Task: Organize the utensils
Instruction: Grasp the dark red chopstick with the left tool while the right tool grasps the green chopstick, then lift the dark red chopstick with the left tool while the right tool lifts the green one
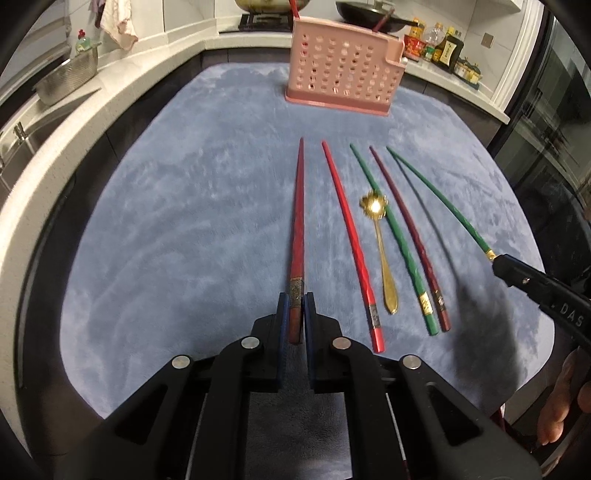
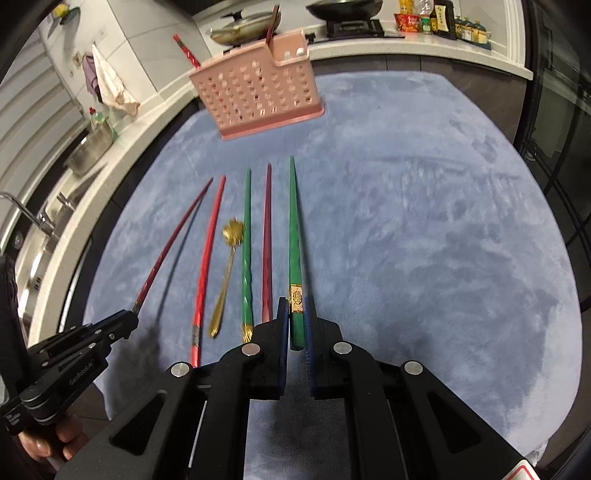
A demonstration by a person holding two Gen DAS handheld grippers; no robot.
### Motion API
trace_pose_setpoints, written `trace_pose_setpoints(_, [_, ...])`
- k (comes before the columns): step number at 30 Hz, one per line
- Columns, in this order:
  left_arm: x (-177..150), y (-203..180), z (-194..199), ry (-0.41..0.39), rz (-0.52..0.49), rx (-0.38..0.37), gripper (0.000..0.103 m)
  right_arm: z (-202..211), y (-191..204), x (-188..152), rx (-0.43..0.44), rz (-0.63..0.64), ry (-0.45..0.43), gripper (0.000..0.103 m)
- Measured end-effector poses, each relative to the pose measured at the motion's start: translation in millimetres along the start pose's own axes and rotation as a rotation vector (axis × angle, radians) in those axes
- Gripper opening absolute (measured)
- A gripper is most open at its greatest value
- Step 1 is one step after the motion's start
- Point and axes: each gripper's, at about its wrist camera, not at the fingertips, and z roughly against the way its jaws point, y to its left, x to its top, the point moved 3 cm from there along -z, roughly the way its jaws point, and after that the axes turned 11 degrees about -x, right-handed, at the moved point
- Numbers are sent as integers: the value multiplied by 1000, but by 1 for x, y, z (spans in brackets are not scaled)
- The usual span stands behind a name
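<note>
My left gripper (image 1: 295, 301) is shut on the decorated end of a dark red chopstick (image 1: 299, 221), held just above the blue cloth (image 1: 184, 221). My right gripper (image 2: 296, 306) is shut on a green chopstick (image 2: 294, 229), also raised off the cloth. Between them lie a bright red chopstick (image 1: 347, 236), a gold spoon (image 1: 382, 254), a second green chopstick (image 1: 393, 240) and a maroon chopstick (image 1: 410, 240). A pink perforated holder (image 1: 343, 70) stands upright at the far end, with two chopsticks in it. The right gripper (image 1: 496, 260) shows at the left wrist view's right edge.
A white kitchen counter (image 1: 110, 99) curves around the cloth, with a sink and a steel colander (image 1: 70, 75) to the left. Behind the holder are a stove with pans (image 2: 343, 9) and condiment bottles (image 1: 443, 48). A hand (image 1: 561, 398) holds the right tool.
</note>
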Motion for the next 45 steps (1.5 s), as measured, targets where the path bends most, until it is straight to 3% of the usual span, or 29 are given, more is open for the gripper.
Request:
trace_pose_setpoints(20, [75,6,79,-206,9,16,7,74,-17,82,21,-55,-218,7])
trace_pose_setpoints(33, [168,2,116,-349,-51,29,7,100,-14,160,59,-67,-358,7])
trace_pose_setpoints(45, [277,-31,141,-513,-138,7,7,110,2,251,145,-124,-462,7])
